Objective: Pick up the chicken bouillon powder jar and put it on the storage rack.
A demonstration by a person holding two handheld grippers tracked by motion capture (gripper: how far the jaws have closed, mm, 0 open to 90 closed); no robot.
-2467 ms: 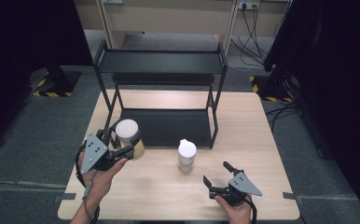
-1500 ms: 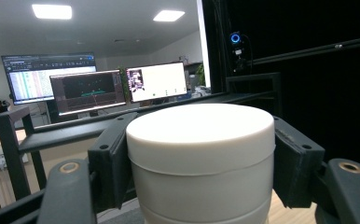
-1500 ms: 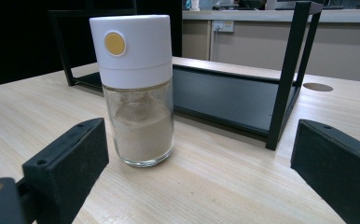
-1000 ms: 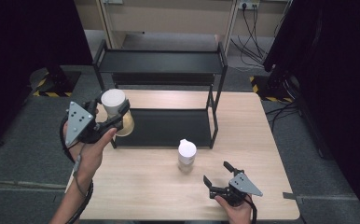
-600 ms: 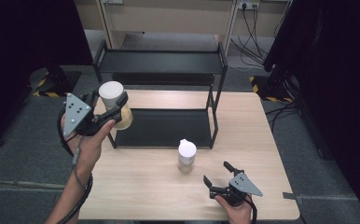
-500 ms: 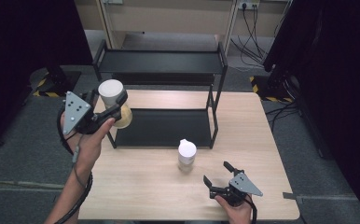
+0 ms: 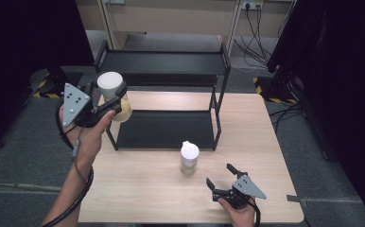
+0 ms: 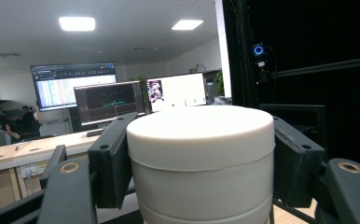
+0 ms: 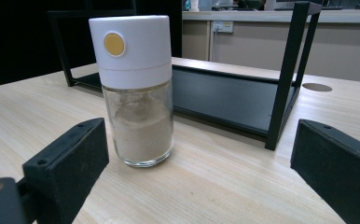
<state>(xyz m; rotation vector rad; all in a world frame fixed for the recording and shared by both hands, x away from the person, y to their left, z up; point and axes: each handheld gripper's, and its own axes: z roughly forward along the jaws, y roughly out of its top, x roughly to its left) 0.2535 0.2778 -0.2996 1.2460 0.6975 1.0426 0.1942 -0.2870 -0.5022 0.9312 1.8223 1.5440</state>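
The left gripper holds a jar clamped in its jaws, raised over the tabletop's far-left corner beside the rack; a shaker stands mid-tabletop; near the front edge the right gripper rests, jaws apart.

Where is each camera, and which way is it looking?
High view: above the table, looking down at the black rack; both forearms and grippers show.
Left gripper view: on the left gripper, looking level across a room; its jaws clamp a white-lidded jar.
Right gripper view: on the right gripper, low over the table; open jaws face a spice jar.
Shared: both jars show from above too.
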